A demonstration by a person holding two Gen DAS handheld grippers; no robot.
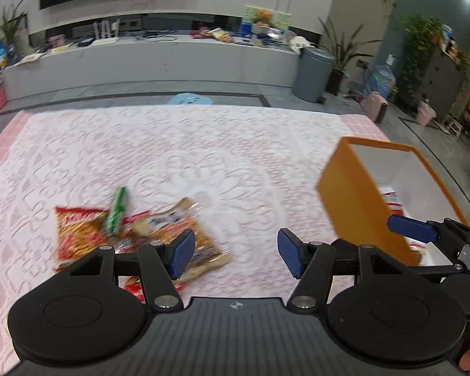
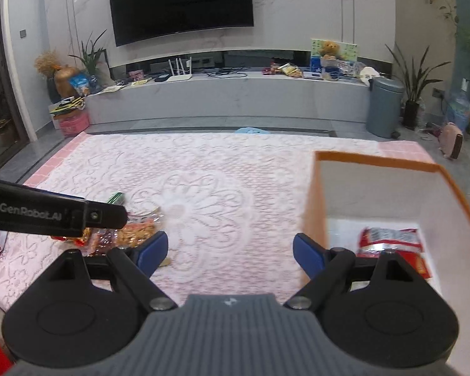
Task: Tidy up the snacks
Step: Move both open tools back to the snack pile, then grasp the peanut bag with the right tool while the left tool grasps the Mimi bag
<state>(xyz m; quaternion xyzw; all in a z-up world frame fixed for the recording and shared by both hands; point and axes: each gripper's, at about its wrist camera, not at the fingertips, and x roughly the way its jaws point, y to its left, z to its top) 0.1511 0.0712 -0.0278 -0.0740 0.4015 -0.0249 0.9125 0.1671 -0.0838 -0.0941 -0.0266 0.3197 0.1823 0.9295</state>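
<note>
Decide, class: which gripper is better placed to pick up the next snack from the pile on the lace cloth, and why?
Probably the left gripper: it is open and empty, with the snack pile just under its left finger. The right gripper, also open and empty, sits beside the orange box, farther from the pile.

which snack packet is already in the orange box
The red and white packet lying on the white floor of the orange box. The others, such as the green stick pack and the orange chip bag, lie piled on the lace cloth.
</note>
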